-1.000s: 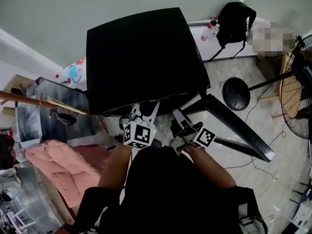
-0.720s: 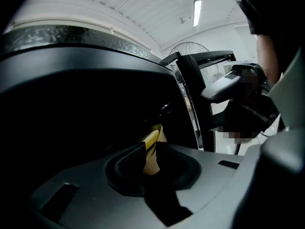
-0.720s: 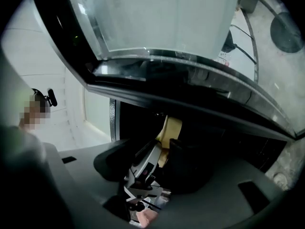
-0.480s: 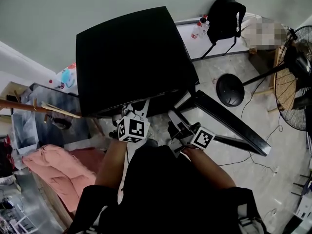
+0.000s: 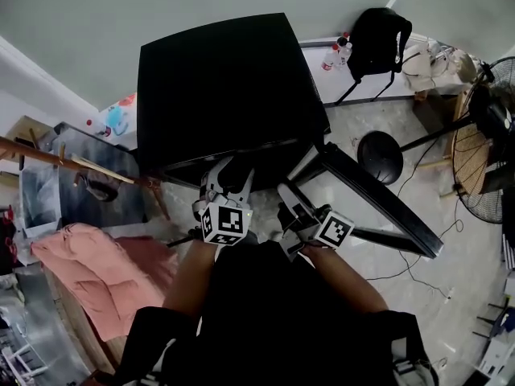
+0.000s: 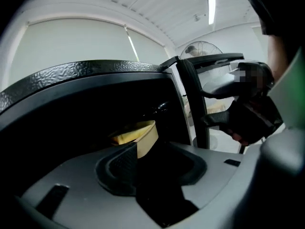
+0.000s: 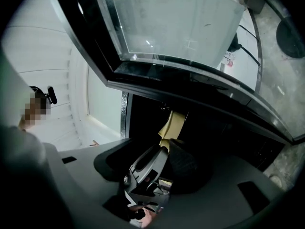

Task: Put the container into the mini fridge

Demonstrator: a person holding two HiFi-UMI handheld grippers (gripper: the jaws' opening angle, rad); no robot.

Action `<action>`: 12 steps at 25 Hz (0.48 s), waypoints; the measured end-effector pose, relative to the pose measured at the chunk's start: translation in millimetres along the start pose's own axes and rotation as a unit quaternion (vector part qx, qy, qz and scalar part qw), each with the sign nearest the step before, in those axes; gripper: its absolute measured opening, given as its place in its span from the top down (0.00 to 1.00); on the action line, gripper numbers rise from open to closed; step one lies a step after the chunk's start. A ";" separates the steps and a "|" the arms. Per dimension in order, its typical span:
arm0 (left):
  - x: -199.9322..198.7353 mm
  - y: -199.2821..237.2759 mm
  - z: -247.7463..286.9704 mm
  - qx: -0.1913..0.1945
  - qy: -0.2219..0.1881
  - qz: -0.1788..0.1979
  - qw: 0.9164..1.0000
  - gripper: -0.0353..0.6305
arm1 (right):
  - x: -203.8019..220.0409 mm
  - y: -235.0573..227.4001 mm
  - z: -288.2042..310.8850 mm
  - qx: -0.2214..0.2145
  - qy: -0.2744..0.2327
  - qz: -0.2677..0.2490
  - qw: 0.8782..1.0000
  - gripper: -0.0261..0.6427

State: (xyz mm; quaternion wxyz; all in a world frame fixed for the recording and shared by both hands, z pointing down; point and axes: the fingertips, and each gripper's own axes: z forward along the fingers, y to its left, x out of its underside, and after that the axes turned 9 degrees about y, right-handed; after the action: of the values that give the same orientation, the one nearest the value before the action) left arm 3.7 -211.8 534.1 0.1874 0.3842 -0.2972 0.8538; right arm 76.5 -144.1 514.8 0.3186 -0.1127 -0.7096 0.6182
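The release looks in hand: inside the mini fridge (image 5: pixel 225 87) the jaws of the left gripper (image 5: pixel 228 175) have just been opening, the yellow container (image 6: pixel 140 133) lying loose at their tips, while the right gripper (image 5: pixel 294 207) stands wide and empty, so the next move probably calls for backing out and shutting the door (image 5: pixel 378 203).

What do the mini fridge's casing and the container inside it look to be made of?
Mini fridge casing: black, pebbled, slightly glossy skin catching light along its top edge; looks like embossed painted sheet metal, though moulded plastic is possible. Container: pale yellow, thin-walled, matte, opaque; probably plastic, but card or foam cannot be ruled out.
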 end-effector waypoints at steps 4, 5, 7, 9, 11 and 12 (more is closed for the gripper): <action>4.3 -10.9 6.3 0.025 -0.002 -0.056 0.998 0.67 | -3.2 0.9 -6.1 0.002 -0.005 -0.006 1.000 0.61; 4.2 -11.6 9.0 0.030 -0.003 -0.071 0.997 0.67 | -4.2 2.2 -7.7 0.002 -0.007 -0.007 1.000 0.61; 1.4 -12.6 14.5 0.040 -0.009 -0.091 0.995 0.67 | -5.7 5.3 -11.0 0.001 -0.013 -0.008 1.000 0.61; -2.5 -14.1 21.5 0.048 -0.012 -0.095 0.994 0.67 | -7.6 8.0 -14.5 0.001 -0.018 -0.011 1.000 0.61; -5.4 -14.8 29.4 0.056 -0.012 -0.096 0.994 0.67 | -9.6 9.7 -18.6 0.002 -0.024 -0.014 1.000 0.61; -6.3 -14.0 33.1 0.058 -0.013 -0.100 0.993 0.67 | -10.4 10.0 -21.1 0.003 -0.027 -0.015 1.000 0.61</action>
State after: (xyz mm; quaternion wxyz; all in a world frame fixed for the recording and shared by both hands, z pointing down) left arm 33.4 -223.4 551.8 0.2450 0.4330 -0.2095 0.8418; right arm 94.6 -130.8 502.7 0.3089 -0.0844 -0.7175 0.6185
